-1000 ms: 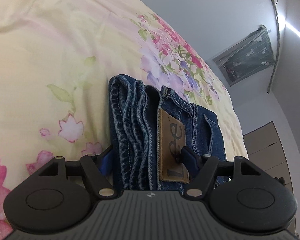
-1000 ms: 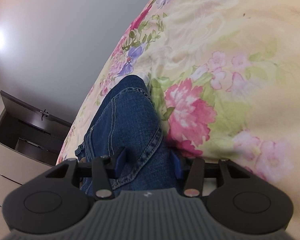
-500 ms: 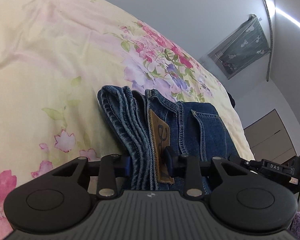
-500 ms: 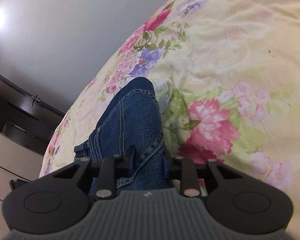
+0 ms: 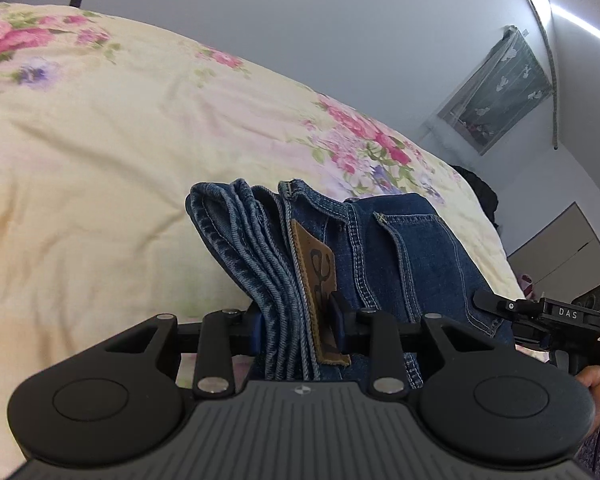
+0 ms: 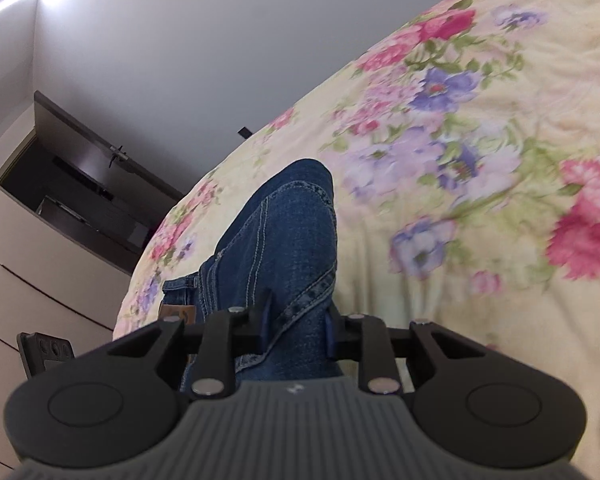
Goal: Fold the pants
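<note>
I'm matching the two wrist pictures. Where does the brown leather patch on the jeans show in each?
Left wrist: the brown leather patch sits bottom centre, clamped with the waistband in the left tool.
Right wrist: only a sliver of it shows lower left, beside the denim in the right tool.
Shared landmark: the floral bedspread.

one pair of jeans [image 5: 400, 248], one floral bedspread [image 5: 100, 160], two grippers, one window [image 5: 500, 96]
</note>
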